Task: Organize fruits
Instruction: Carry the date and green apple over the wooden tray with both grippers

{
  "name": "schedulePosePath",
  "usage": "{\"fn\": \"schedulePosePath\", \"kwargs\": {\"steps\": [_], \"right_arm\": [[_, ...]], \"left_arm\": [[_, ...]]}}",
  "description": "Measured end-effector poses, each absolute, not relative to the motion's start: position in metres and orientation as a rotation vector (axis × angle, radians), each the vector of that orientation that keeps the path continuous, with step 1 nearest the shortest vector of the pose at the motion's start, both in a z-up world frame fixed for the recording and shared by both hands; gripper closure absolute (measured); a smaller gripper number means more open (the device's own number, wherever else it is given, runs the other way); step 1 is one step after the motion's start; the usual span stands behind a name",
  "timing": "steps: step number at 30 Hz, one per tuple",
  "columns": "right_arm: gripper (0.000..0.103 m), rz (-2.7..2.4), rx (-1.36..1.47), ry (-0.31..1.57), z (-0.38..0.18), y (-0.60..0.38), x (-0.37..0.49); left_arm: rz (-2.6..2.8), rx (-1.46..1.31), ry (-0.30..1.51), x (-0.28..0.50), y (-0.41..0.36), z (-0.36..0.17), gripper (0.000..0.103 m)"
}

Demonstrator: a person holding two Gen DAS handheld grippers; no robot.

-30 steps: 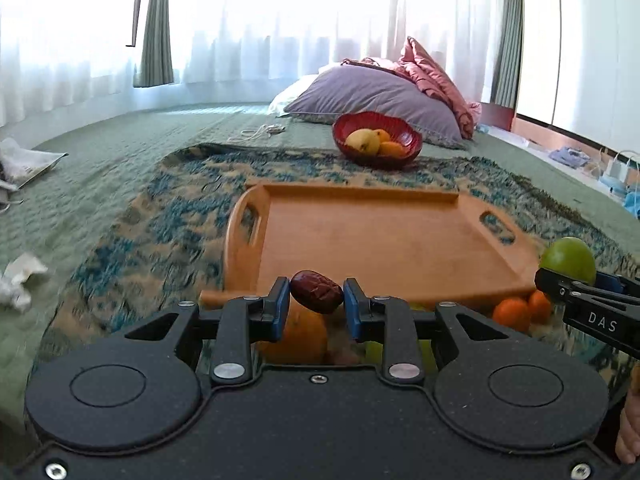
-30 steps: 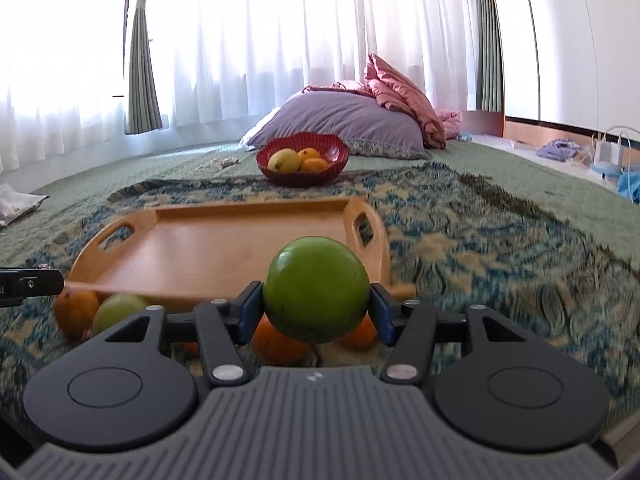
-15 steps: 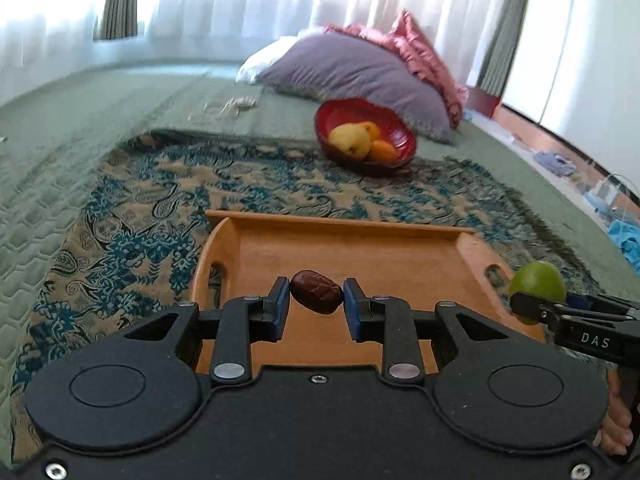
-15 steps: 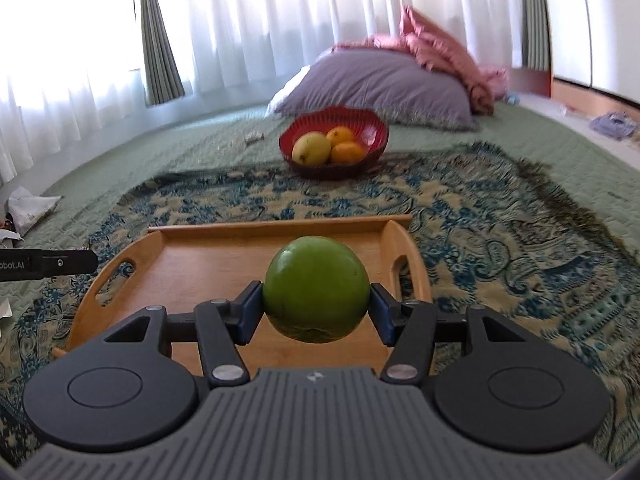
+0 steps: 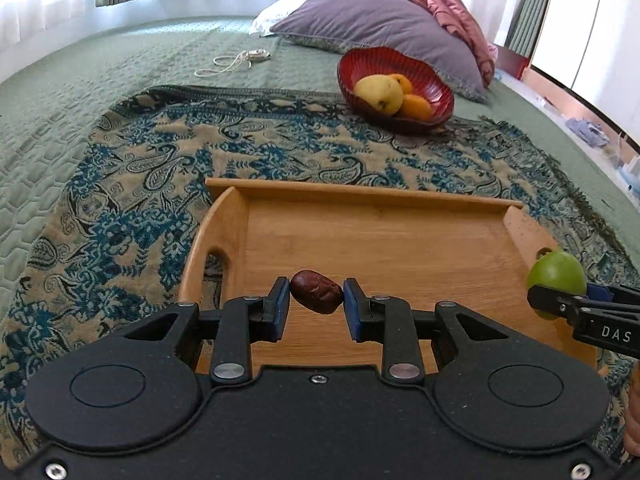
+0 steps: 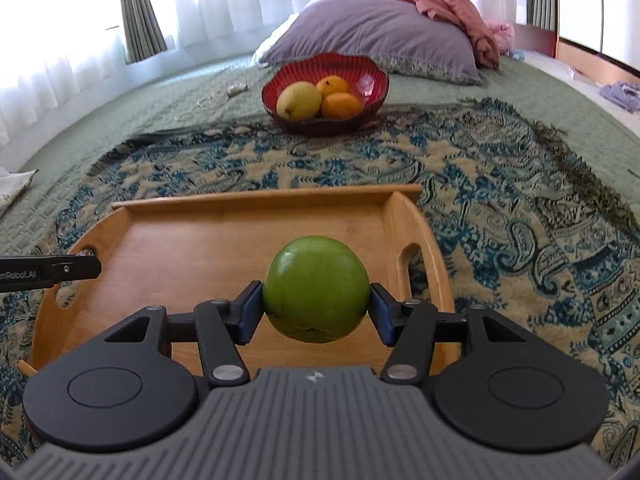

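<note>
On the green bed cover (image 5: 80, 80), a patterned blue and tan throw (image 5: 132, 184) is spread flat, and we judge it serves as a work mat that keeps fruit off the bedding. A purple pillow (image 5: 380, 20) lies at the far end, out of the way. In the middle of the throw sits a wooden tray (image 5: 360, 240) with raised walls and handle slots, its floor bare, which we read as the place where fruit is to go. Beyond it, a red bowl (image 6: 368, 76) already holds a yellow fruit (image 6: 298, 100) and two oranges (image 6: 340, 105). Our right claw (image 6: 316, 308) pinches a green apple (image 6: 316, 288) at its widest part, over the tray's right side. Our left claw (image 5: 317, 300), nearly closed, pinches a small brown date (image 5: 316, 297) by its ends, above the tray's near left part.
</note>
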State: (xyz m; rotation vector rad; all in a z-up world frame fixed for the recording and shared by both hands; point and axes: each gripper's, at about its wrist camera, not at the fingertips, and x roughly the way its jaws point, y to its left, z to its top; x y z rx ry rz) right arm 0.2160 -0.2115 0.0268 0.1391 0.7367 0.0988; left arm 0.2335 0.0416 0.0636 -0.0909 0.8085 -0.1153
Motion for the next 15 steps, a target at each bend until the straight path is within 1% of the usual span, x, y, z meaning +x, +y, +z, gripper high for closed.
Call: {"fn": "schedulePosePath", "kwargs": {"steps": [15], "right_arm": [[0.043, 0.104, 0.085, 0.779, 0.014, -0.201, 0.225]], "left_arm": [[-0.107, -0.078, 0.846, 0.243, 0.036, 0.046, 0.076]]}}
